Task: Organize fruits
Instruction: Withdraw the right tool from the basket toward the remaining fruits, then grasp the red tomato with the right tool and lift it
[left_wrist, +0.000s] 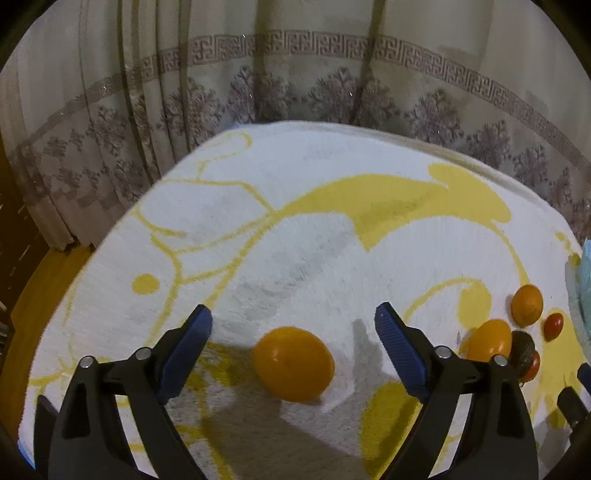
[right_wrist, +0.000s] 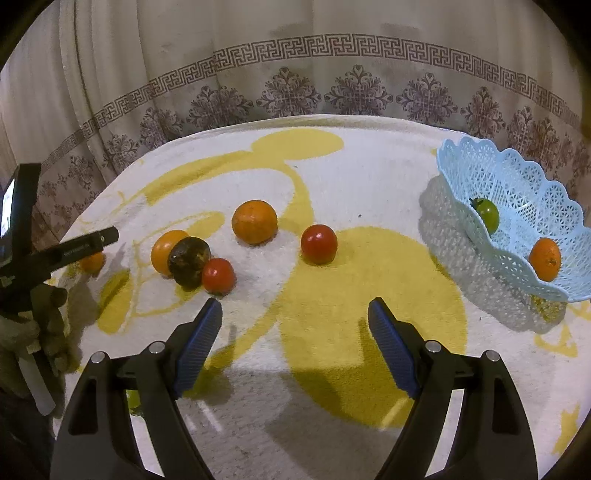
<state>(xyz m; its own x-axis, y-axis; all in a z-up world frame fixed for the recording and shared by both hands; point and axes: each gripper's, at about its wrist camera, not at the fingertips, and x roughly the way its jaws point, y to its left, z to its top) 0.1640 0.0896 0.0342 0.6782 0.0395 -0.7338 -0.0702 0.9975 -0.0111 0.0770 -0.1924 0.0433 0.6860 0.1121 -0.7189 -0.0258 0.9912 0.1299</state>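
Observation:
My left gripper (left_wrist: 293, 325) is open, its blue pads on either side of an orange fruit (left_wrist: 293, 363) lying on the white and yellow cloth, not touching it. My right gripper (right_wrist: 294, 314) is open and empty above the cloth. Ahead of it lie an orange (right_wrist: 254, 222), a red tomato (right_wrist: 318, 244), a second red tomato (right_wrist: 218, 275), a dark brown fruit (right_wrist: 189, 260) and an orange fruit (right_wrist: 165, 254) in a cluster. A light blue lattice basket (right_wrist: 517, 184) at the right holds a green tomato (right_wrist: 487, 215) and an orange (right_wrist: 545, 258).
A patterned curtain (right_wrist: 295, 74) hangs behind the table. The cloth's far edge (left_wrist: 314, 127) drops off near the curtain. The left hand-held gripper and gloved hand (right_wrist: 37, 258) show at the left of the right wrist view.

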